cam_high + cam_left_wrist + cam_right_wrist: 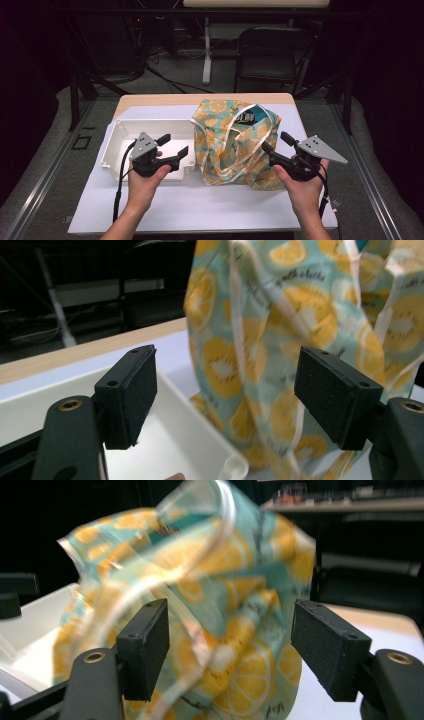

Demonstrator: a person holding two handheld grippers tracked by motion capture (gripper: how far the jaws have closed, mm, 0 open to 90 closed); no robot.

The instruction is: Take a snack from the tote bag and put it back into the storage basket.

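A teal cloth bag printed with orange slices (235, 145) stands on the white table mat, its pale handles slack and a dark packet (247, 118) poking out of its mouth. My left gripper (175, 144) hovers open over the right end of the white tray (117, 142), just left of the bag, with nothing between its pads. My right gripper (276, 142) is open too, held at the bag's right side, apart from the cloth. In the left gripper view the bag (300, 340) fills the right half beyond the open jaws. The right gripper view has the bag (210, 605) blurred ahead.
The white tray (200, 430) looks bare inside. A pale mat (200, 205) covers the wooden table (200, 99). A dark folding chair (272, 52) and a table leg stand beyond the far edge. Metal rails run along both sides of the table.
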